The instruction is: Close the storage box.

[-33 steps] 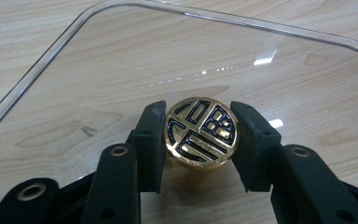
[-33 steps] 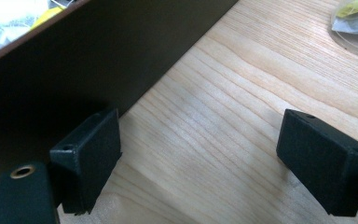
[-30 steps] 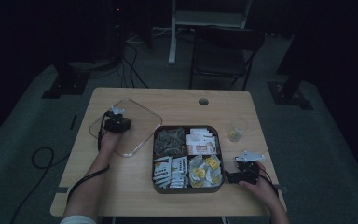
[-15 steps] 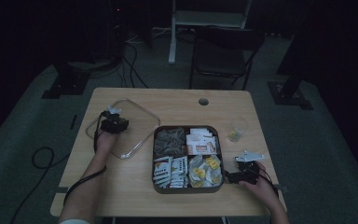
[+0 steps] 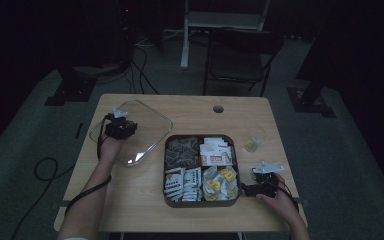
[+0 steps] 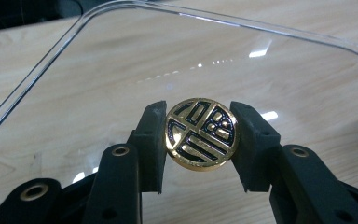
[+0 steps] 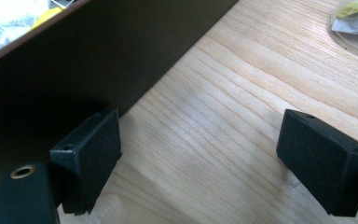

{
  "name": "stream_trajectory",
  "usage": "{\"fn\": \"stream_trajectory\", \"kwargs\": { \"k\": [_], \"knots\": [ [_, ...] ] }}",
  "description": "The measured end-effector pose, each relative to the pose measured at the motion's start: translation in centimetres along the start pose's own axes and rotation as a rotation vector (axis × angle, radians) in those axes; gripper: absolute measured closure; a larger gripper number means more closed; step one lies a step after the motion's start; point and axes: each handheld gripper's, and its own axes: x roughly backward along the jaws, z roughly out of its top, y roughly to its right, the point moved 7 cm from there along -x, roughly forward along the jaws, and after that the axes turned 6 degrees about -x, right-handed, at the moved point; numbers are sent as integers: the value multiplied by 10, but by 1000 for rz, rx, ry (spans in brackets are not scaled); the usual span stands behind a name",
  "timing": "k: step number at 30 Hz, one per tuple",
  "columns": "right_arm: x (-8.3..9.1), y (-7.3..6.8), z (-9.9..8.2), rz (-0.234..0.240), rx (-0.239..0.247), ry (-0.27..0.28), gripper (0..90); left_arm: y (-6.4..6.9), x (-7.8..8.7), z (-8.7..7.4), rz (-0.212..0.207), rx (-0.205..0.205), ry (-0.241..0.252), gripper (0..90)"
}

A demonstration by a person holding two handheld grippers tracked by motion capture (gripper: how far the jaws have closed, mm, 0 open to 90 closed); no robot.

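Note:
My left gripper is shut on a round gold knob with a black pattern. The knob sits on a clear rectangular lid, which hangs over the left part of the wooden table. A dark square tray with four compartments of tea bags and sachets stands in the middle. My right gripper rests low on the table just right of the tray's wall. Its jaws are open with bare wood between them.
A small clear cup with something yellow in it stands right of the tray. The table has a round hole near its far edge. A dark chair and cables lie beyond the table.
My left gripper has risen a little and shifted left with the knob and the clear lid. The right gripper has stayed where it was.

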Motion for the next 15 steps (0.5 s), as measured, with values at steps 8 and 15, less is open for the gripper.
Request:
{"fn": "stream_trajectory", "kwargs": {
  "k": [8, 15],
  "knots": [
    [0, 0, 0, 0, 0, 0, 131, 15, 15, 15, -47, -34, 33, 596],
    [0, 0, 0, 0, 0, 0, 131, 40, 25, 29, -122, -76, 68, 596]
  ]
}}
